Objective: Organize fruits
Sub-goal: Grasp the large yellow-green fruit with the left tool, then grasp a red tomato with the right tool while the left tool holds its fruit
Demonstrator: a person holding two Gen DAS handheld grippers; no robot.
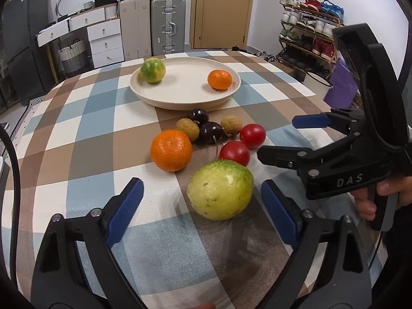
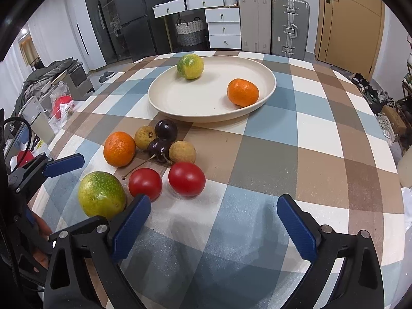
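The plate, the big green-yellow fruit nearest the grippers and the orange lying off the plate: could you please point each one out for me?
plate [image 2: 180, 108], right wrist view, bare near rim.
big green-yellow fruit [image 1: 220, 189], left wrist view, middle of its skin.
orange off the plate [image 1: 171, 149], left wrist view, middle of its peel.

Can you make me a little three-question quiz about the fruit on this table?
1. True or false: the plate holds three fruits.
2. Which fruit sits between the left gripper fingers? A) tomato B) green-yellow fruit C) cherry
3. Fill in: the right gripper is open and holds ____.

Key: 1 false (two); 2 B; 3 nothing.
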